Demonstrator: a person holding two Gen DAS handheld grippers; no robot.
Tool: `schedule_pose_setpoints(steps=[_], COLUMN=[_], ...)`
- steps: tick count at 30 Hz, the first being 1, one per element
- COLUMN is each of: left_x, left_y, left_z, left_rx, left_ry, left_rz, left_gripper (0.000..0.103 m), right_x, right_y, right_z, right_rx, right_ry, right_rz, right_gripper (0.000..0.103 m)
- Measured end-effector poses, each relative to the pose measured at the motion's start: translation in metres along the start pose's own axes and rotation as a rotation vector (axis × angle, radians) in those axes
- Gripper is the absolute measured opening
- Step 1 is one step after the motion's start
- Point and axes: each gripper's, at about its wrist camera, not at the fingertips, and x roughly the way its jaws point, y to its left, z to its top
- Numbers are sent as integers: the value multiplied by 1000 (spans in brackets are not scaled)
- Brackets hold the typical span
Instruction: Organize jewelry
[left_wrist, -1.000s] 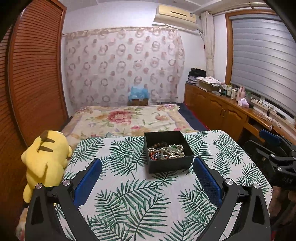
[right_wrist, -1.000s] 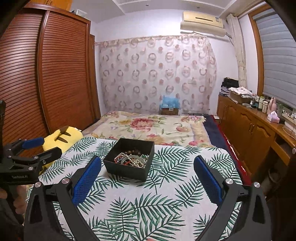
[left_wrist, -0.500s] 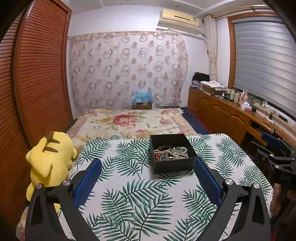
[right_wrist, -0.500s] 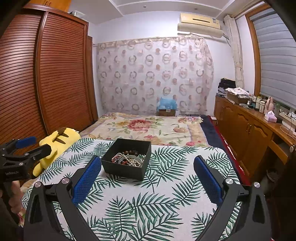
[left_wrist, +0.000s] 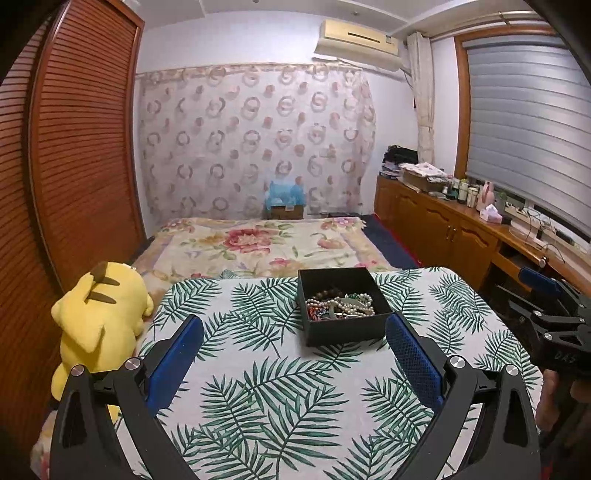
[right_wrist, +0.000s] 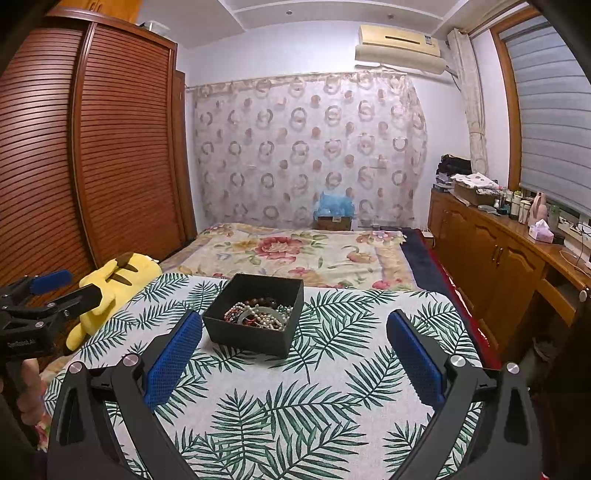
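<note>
An open black box (left_wrist: 347, 332) stands on the far half of a table with a palm-leaf cloth (left_wrist: 258, 387). It holds a tangled heap of bead and pearl jewelry (left_wrist: 340, 304). The box (right_wrist: 243, 336) and the jewelry (right_wrist: 258, 314) also show in the right wrist view. My left gripper (left_wrist: 295, 332) is open and empty, above the table in front of the box. My right gripper (right_wrist: 295, 332) is open and empty, in front and to the right of the box. Each gripper shows at the edge of the other's view: the right one (left_wrist: 546, 314) and the left one (right_wrist: 44, 299).
A yellow plush toy (left_wrist: 99, 317) lies off the table's left edge. A bed with a floral blanket (left_wrist: 258, 243) is behind the table. A louvred wooden wardrobe (right_wrist: 92, 155) stands on the left, a low wooden cabinet (right_wrist: 498, 254) with bottles on the right.
Both grippers have risen and drawn back a little from the table. The box now sits farther right in the left view. Both stay open and empty.
</note>
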Motion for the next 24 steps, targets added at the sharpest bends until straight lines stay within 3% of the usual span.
schedule_pose_setpoints(steps=[24], left_x=[-8], left_y=[-3], left_z=[3], left_rx=[-1], left_ry=[-16], left_rz=[-6], left_gripper=[95], right_x=[0], right_y=[-1], right_z=[0], right_rx=[2], right_ry=[0], right_rz=[0], right_gripper=[101])
